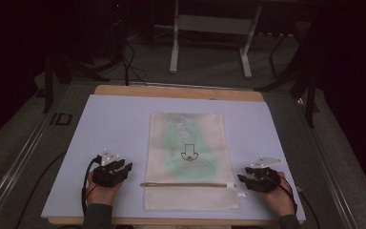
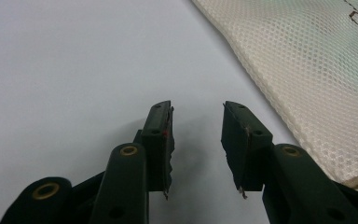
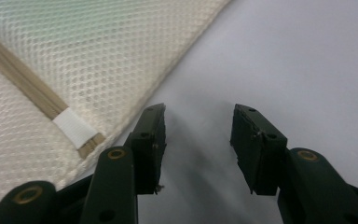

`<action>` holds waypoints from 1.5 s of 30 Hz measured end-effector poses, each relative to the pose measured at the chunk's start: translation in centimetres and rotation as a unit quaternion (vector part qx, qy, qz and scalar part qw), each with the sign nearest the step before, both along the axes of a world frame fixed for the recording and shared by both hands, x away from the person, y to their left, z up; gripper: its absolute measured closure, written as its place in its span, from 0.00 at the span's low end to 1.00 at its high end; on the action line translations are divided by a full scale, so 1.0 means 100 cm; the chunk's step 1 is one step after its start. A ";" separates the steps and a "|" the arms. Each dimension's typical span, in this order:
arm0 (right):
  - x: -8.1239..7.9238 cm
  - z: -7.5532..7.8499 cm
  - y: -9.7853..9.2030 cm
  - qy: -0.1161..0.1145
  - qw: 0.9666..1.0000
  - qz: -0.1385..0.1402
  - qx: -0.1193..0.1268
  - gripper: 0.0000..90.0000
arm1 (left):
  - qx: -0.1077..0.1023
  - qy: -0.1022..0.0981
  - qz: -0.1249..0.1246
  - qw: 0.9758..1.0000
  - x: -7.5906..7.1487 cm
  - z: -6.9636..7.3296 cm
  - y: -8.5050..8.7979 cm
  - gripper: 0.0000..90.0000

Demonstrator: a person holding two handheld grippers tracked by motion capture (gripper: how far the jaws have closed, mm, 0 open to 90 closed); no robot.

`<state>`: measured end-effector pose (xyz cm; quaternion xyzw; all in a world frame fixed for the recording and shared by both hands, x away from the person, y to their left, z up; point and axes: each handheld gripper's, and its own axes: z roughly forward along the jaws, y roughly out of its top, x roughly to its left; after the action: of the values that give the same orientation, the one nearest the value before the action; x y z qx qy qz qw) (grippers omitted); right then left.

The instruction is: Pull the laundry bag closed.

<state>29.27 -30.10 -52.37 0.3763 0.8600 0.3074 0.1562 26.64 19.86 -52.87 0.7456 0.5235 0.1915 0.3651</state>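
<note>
Two grippers, both resting low on the pale blue mat (image 1: pixel 109 124) with jaws spread apart and nothing between them. Left gripper (image 1: pixel 122 168) just off the near-left edge of the mesh bag (image 1: pixel 187 143); right gripper (image 1: pixel 243 181) just off the near-right edge, close to the zipper's (image 1: pixel 186 184) end. Bag lying flat between the two, well within reach of either, touched by neither.

Likely trouble from here: thin mesh flat on the mat, so little edge to bite; jaws sliding over the top layer, or pinching both layers together and keeping the bag shut. Small zipper end tab (image 3: pixel 76 128), easy to miss or lose once pulled. One-sided tugging probably dragging the whole bag across the mat instead of opening it.

From the high view: whole bag outline, a green something inside it, a printed mark, both hands. From the right gripper view: white tab and tan zipper tape to the left of the left-hand jaw, plus weave detail. From the left gripper view: bag corner (image 2: pixel 349 175) off to the right, no zipper.
</note>
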 end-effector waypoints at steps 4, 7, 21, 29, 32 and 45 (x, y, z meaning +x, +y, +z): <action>0.001 0.001 0.004 0.001 1.000 0.010 -0.008 0.61 | 0.000 0.000 -0.001 1.000 -0.001 0.000 -0.001 0.69; 0.003 0.002 0.007 0.001 1.000 0.017 -0.013 0.61 | 0.002 0.004 -0.004 1.000 -0.001 0.000 -0.001 0.69; 0.008 0.012 0.020 0.010 0.998 0.060 -0.032 0.60 | 0.003 0.004 -0.014 1.000 -0.001 -0.001 -0.001 0.69; 0.008 0.018 0.027 0.015 0.996 0.084 -0.041 0.60 | 0.004 0.004 -0.018 1.000 -0.001 -0.001 -0.003 0.69; 0.007 0.020 0.032 0.016 0.994 0.099 -0.044 0.60 | 0.003 0.007 -0.021 1.000 -0.002 -0.002 -0.003 0.69; 0.007 0.022 0.052 0.024 0.988 0.141 -0.060 0.61 | 0.003 0.007 -0.030 1.000 -0.001 -0.003 -0.007 0.70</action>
<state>29.96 -24.87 -50.19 0.2488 0.9248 0.2646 0.1134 26.56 19.16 -53.15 0.7633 0.5030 0.1770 0.3648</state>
